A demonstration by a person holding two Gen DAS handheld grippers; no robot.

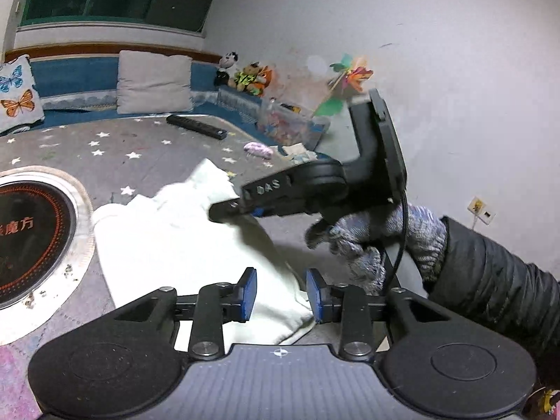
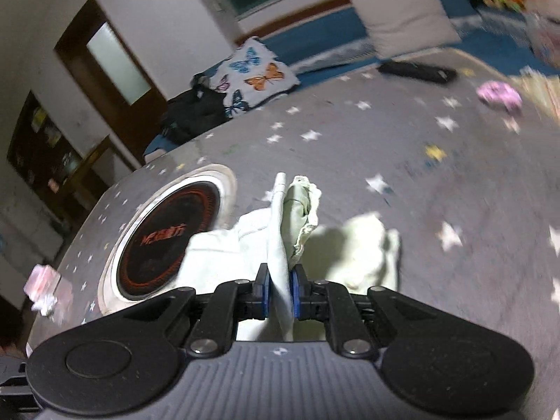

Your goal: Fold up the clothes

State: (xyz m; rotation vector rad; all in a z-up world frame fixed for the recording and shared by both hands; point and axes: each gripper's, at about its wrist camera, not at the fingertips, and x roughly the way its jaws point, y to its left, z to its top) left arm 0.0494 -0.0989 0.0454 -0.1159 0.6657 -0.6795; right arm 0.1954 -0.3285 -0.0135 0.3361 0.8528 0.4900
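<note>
1. Writing: the round black induction cooktop with red ring markings (image 2: 168,234), set flush in a silver rim in the grey star-printed tabletop (image 2: 402,161), carries red characters; "魔方" reads clearly in the left wrist view, while the lettering before it is blurred in the right wrist view. Raised letters on the right gripper's (image 1: 227,209) arm read roughly "DAS".
2. Task object: the pale cream cloth garment (image 1: 182,231) lies crumpled on the tabletop just beside the cooktop, its near-left edge touching the silver rim.
3. Orientation: in the left wrist view the garment's long axis runs from the near edge, under the left gripper (image 1: 281,295), away toward the far right, ending in a raised corner.
4. Right gripper (image 2: 279,292): its blue pads (image 2: 265,292) are closed on a lifted fold of the garment, which stands upright as a thin ridge between them and extends forward.
5. Left gripper: its blue pads stand well apart over the garment's near edge, gripping nothing.
6. A hand in a grey knitted glove (image 1: 378,241) holds the right gripper's handle.
</note>
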